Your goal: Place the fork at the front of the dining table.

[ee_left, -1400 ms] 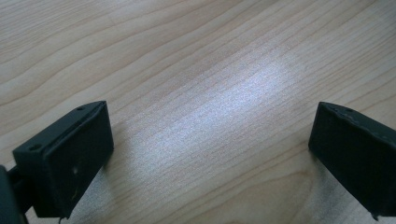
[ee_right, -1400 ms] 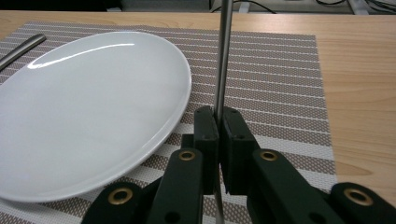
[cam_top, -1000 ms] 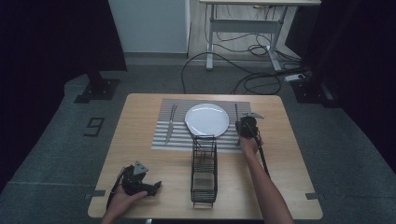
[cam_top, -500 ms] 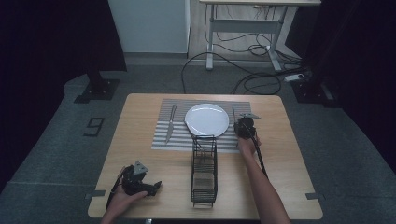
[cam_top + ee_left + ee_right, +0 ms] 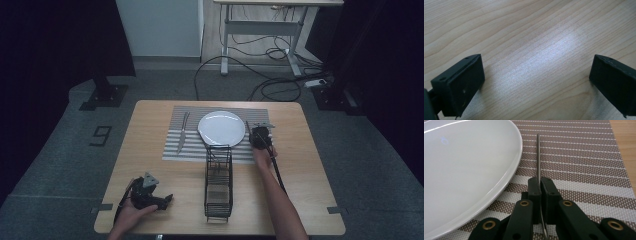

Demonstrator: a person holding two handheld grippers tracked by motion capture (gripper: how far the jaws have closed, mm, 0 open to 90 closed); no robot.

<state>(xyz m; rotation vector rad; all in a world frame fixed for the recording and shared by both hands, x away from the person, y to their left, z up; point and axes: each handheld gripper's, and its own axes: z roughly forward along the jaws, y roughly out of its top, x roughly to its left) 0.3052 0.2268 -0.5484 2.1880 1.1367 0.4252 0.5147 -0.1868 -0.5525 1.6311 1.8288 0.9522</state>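
My right gripper (image 5: 257, 132) (image 5: 540, 182) is shut on a thin metal knife (image 5: 538, 157), seen edge-on, which lies pointing away along the striped placemat (image 5: 579, 157) just right of the white plate (image 5: 222, 127) (image 5: 461, 170). The knife's blade (image 5: 247, 128) pokes out past the jaws beside the plate's rim. Near the table's front left, my left gripper (image 5: 166, 199) (image 5: 536, 75) rests low over bare wood, jaws wide apart with nothing between them. Another piece of cutlery (image 5: 182, 133) lies on the placemat (image 5: 172, 150) left of the plate.
A black wire rack (image 5: 218, 185) stands in the middle front of the wooden table (image 5: 300, 200), between my two forearms. The right gripper's cable trails back along the right arm. Beyond the table are a grey floor, cables and a desk frame.
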